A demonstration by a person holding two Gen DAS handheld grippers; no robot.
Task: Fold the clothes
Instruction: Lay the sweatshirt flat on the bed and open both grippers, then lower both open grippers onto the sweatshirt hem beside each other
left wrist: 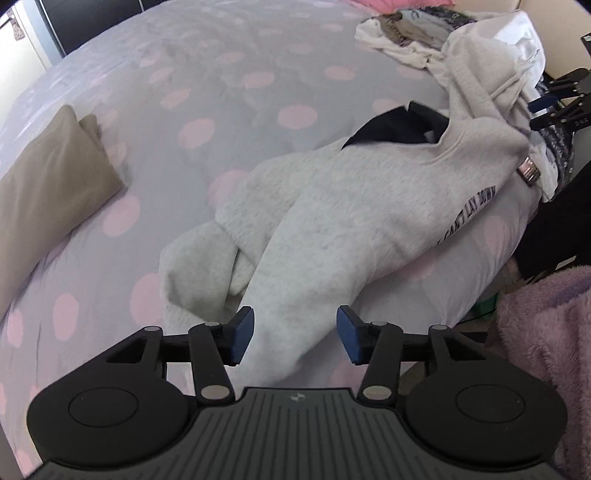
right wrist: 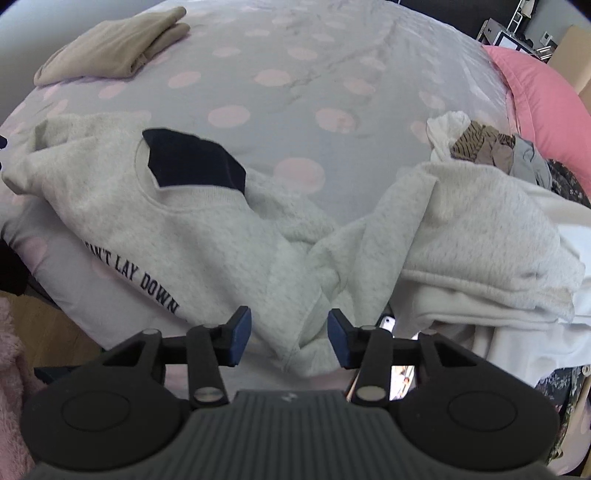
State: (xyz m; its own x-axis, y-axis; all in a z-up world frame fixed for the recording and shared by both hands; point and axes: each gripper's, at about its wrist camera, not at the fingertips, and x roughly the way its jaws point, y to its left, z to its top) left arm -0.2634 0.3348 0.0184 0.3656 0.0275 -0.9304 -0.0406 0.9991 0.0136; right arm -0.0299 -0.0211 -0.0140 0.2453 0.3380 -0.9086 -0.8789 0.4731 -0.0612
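A light grey sweatshirt (left wrist: 351, 206) (right wrist: 184, 229) with a dark navy collar lining and the print "CAN'T LAY DOWN" lies crumpled near the bed's edge. In the left wrist view my left gripper (left wrist: 295, 336) stands open, and a sleeve of the sweatshirt runs between its blue pads. In the right wrist view my right gripper (right wrist: 290, 338) is also open, with a bunched fold of the same sweatshirt between its fingers. The right gripper (left wrist: 543, 107) shows small at the far right of the left wrist view, beside the clothes pile.
The bedspread (left wrist: 258, 110) (right wrist: 295, 74) is grey with pink dots. A folded beige garment (left wrist: 48, 184) (right wrist: 110, 48) lies at the far side. A pile of unfolded clothes (left wrist: 424, 33) (right wrist: 498, 221) sits by a pink pillow (right wrist: 535, 96). A phone (right wrist: 402, 376) lies under the right gripper.
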